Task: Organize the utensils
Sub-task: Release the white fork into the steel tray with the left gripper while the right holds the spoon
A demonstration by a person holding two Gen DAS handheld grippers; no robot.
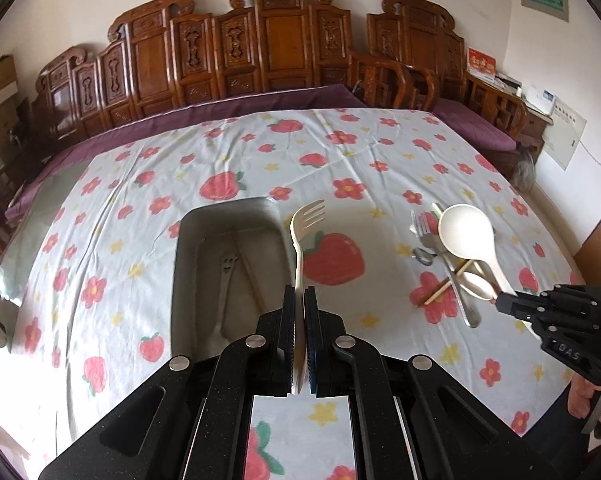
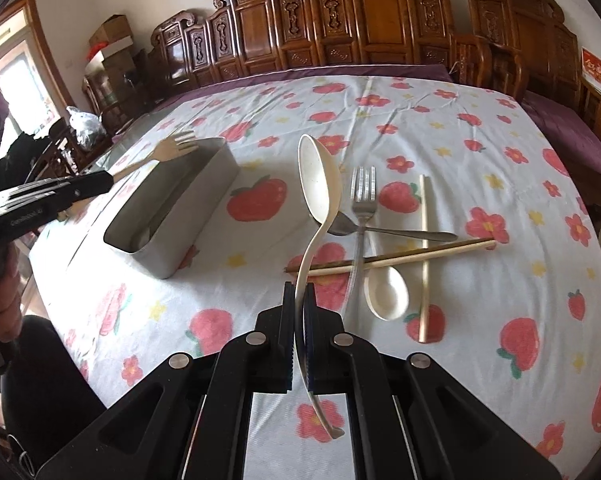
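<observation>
Cream fork (image 1: 306,222) clamped by its handle in the left gripper (image 1: 299,292), tines up, raised just beside the metal box (image 1: 190,240)'s right wall. A dark utensil and a chopstick lie inside the box. Big cream spoon (image 2: 318,178) pinched by its handle in the right gripper (image 2: 299,288) — bowl lifted above the pile. On the strawberry tablecloth (image 2: 480,140) — steel fork (image 2: 363,196), steel spoon (image 2: 400,233), small cream spoon (image 2: 386,294), two chopsticks (image 2: 423,260) crossed.
</observation>
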